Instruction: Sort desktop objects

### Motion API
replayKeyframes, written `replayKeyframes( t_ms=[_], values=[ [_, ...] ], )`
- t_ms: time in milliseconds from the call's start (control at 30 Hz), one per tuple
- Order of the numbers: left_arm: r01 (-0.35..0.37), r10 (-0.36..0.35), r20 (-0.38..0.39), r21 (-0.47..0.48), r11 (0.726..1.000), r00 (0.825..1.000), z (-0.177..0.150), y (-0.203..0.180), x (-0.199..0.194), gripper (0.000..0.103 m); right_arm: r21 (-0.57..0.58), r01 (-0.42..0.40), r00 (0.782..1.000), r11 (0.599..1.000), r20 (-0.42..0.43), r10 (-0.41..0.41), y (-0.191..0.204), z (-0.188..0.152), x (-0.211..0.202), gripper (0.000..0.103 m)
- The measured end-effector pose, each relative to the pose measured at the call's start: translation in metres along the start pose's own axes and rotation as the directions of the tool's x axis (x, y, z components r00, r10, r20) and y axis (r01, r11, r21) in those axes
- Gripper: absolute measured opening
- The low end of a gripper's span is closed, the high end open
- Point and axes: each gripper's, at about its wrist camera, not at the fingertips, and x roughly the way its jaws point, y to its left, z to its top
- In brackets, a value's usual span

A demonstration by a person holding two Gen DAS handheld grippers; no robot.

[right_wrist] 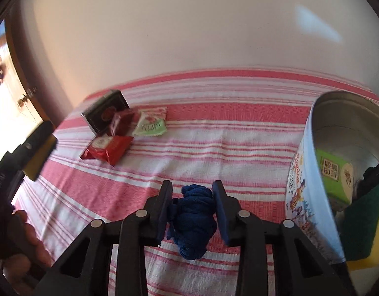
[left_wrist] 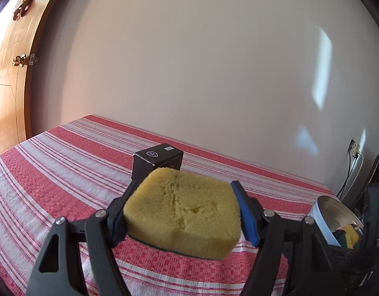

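Nearest, the right gripper [right_wrist: 192,209] clamps a crumpled dark-blue cloth bundle [right_wrist: 194,218] and the left gripper [left_wrist: 183,212] squeezes a yellow foam sponge [left_wrist: 182,215], both lifted. Both loads probably go next into the round metal tin [right_wrist: 310,172]. Snack packets [right_wrist: 108,148] lie beyond, left of the tin.
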Motion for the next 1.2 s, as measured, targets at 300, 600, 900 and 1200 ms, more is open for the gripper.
replayKeyframes(
  t_ms=[300, 600, 900, 1200],
  values=[
    [0.004, -0.004, 0.018, 0.001, 1.0, 1.0, 0.0, 0.001, -0.005, 0.073, 0.103, -0.279, 0.96, 0.955, 0.059, 0.274, -0.014, 0.006, -0.015, 0.036],
    [-0.002, -0.003, 0.061, 0.085, 0.996, 0.998, -0.002, -0.014, -0.014, 0.073, -0.036, -0.109, 0.955, 0.993, 0.274, 0.115, 0.004, 0.003, -0.055, 0.036],
    [0.013, -0.02, 0.085, 0.078, 0.997, 0.996, -0.003, -0.021, -0.018, 0.073, -0.067, -0.014, 0.913, 0.998, 0.406, 0.04, -0.003, -0.003, -0.09, 0.036],
    [0.078, -0.083, 0.067, 0.076, 0.994, 0.994, -0.012, -0.051, -0.013, 0.073, -0.078, 0.099, 0.869, 0.992, 0.493, -0.048, -0.011, -0.01, -0.112, 0.036]
  ],
)
